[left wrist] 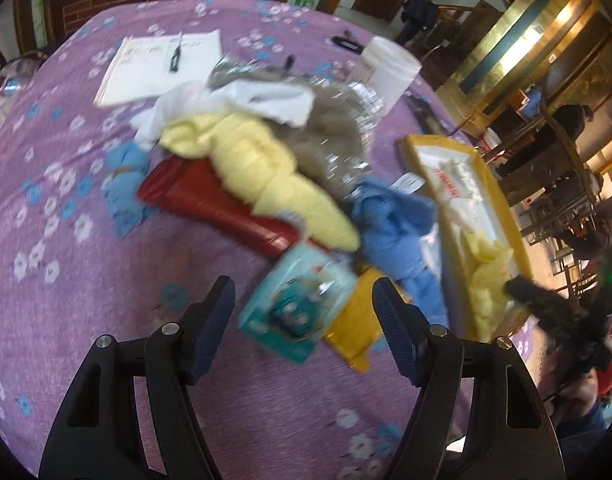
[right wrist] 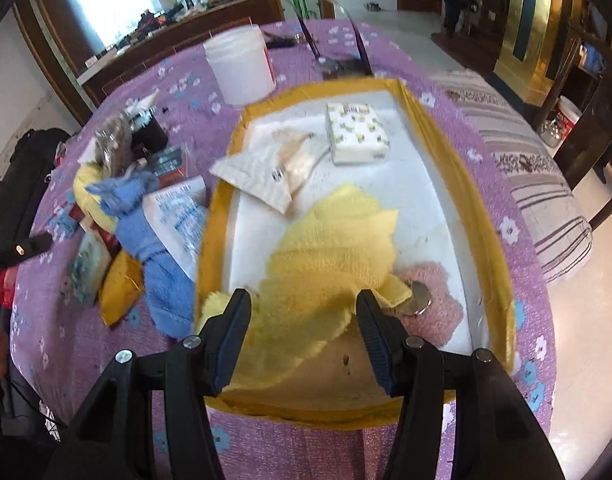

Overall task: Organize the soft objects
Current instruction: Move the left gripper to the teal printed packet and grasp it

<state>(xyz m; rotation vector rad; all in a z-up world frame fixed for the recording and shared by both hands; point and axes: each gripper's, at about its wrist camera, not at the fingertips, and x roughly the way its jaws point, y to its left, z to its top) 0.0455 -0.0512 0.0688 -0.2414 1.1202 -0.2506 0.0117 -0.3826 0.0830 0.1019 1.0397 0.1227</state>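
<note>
Item: yellow-rimmed tray, white inside, on a table under a purple flowered cloth; serves as the collecting bin. Contents: a yellow terry towel heaped at the near end, a pink fluffy cloth beneath its right edge with a round metal piece on it, a white tissue pack at the far end, a cream padded pouch beside that. Right gripper: jaws half apart over the yellow towel's near edge, pads not visibly pressing, likely nothing held. Unsorted pile, left of the tray: a rolled yellow towel across a red pouch, a blue cloth against the tray wall, a white cloth, a grey fluffy item in clear wrap. Left gripper: jaws wide, empty, above a teal tissue packet next to the pile; judged to be lining up the next pick. Picture blurred; finer detail uncertain.
</note>
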